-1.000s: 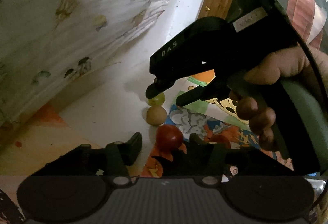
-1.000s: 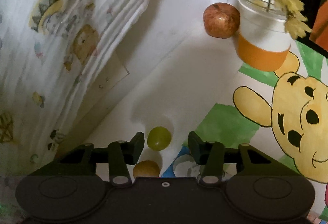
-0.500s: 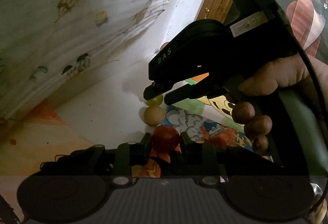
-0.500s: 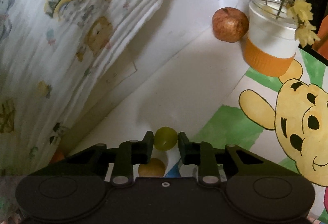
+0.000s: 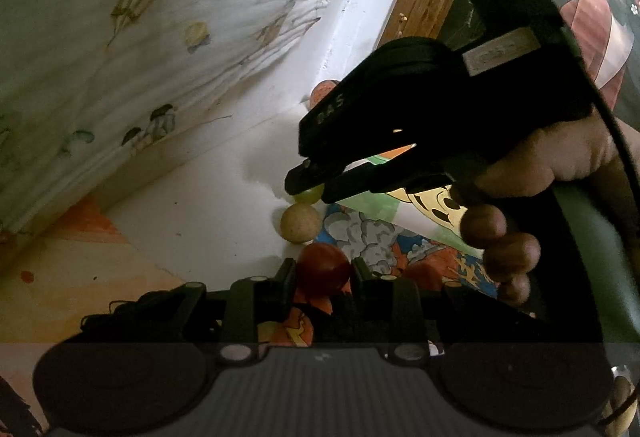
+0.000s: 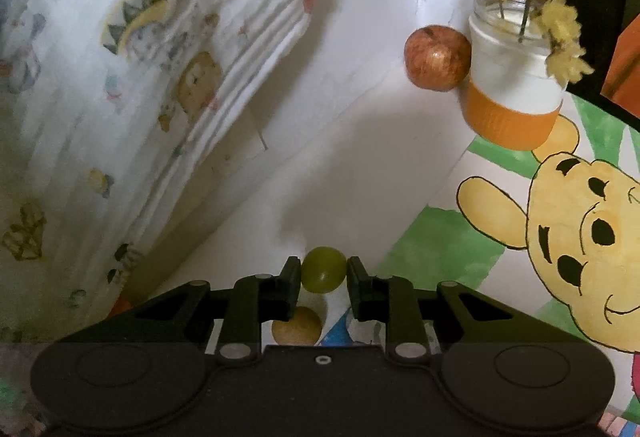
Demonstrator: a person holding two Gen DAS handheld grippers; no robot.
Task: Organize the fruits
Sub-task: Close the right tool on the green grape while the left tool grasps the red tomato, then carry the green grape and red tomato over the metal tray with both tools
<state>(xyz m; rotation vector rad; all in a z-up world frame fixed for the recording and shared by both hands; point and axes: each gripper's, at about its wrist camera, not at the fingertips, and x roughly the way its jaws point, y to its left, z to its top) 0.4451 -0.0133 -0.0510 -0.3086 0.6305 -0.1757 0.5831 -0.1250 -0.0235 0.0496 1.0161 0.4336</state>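
Note:
A small red tomato-like fruit [image 5: 322, 269] sits between the pads of my left gripper [image 5: 323, 274], which is shut on it at the edge of the cartoon mat. Just beyond it lies a round tan fruit [image 5: 300, 223], and past that a green grape [image 5: 310, 194]. My right gripper [image 6: 323, 273] is shut on that green grape [image 6: 323, 269], low over the white surface; its black body [image 5: 400, 125] fills the right of the left wrist view, held by a hand [image 5: 560, 157]. The tan fruit [image 6: 297, 326] shows under the right fingers.
A red apple [image 6: 437, 57] rests against a white-and-orange jar [image 6: 514, 89] of yellow flowers by the far wall. A printed white cloth [image 6: 140, 77] slopes along the left. A bear-picture mat [image 6: 560, 237] covers the right side. An orange mat [image 5: 72, 277] lies at the near left.
Both grippers closed: the left one on the red fruit, the right one on the green grape. Neither hand shifted noticeably.

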